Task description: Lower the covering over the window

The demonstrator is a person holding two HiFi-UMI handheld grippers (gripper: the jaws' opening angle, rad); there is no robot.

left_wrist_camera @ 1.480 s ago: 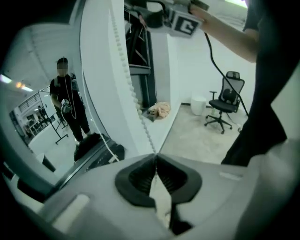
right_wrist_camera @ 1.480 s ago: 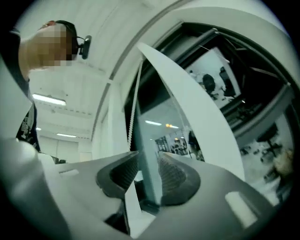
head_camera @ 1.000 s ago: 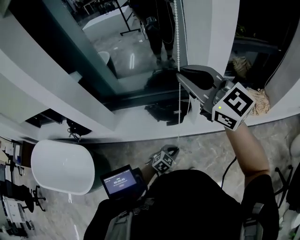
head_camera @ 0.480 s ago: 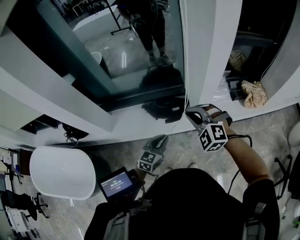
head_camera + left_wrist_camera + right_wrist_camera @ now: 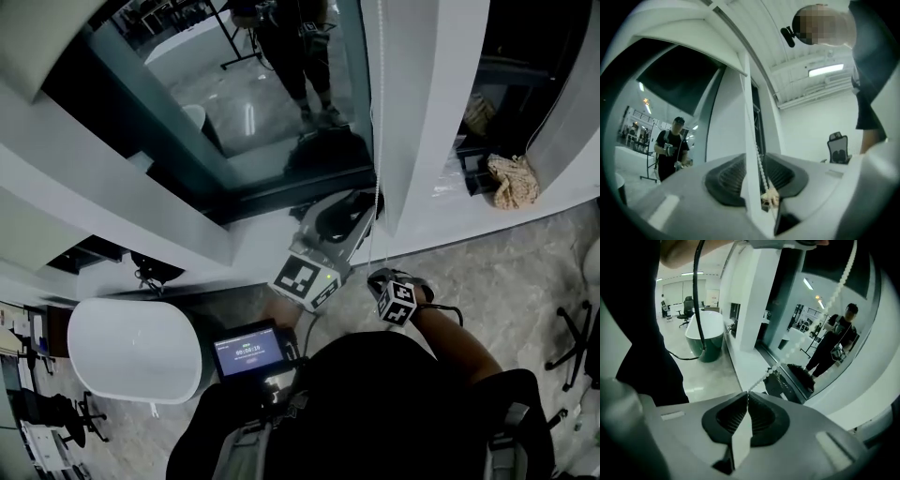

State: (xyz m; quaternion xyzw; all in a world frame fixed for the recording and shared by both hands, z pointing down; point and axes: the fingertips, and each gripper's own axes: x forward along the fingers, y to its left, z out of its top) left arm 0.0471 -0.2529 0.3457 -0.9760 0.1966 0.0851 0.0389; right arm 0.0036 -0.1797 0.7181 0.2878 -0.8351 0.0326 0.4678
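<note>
A white bead chain (image 5: 377, 131) hangs down in front of the white pillar beside the window (image 5: 262, 103). My right gripper (image 5: 378, 277) is low, near the sill, shut on the bead chain (image 5: 786, 352), which runs taut up and to the right from its tips (image 5: 747, 393). My left gripper (image 5: 361, 204) is higher on the same chain. Its jaws are opening, and the chain (image 5: 758, 159) with its connector passes through the gap between them (image 5: 757, 157) untouched. A dark covering (image 5: 679, 79) shows across the top of the window.
A white tub (image 5: 131, 352) stands on the floor at lower left. A small screen device (image 5: 248, 352) hangs at the person's chest. The glass reflects the person. A beige cloth heap (image 5: 514, 178) lies on the right sill, and chair legs (image 5: 577, 347) show at far right.
My right gripper has come down from high beside the window to near the sill, holding the chain. My left gripper has risen from near the floor to the chain, jaws parted.
</note>
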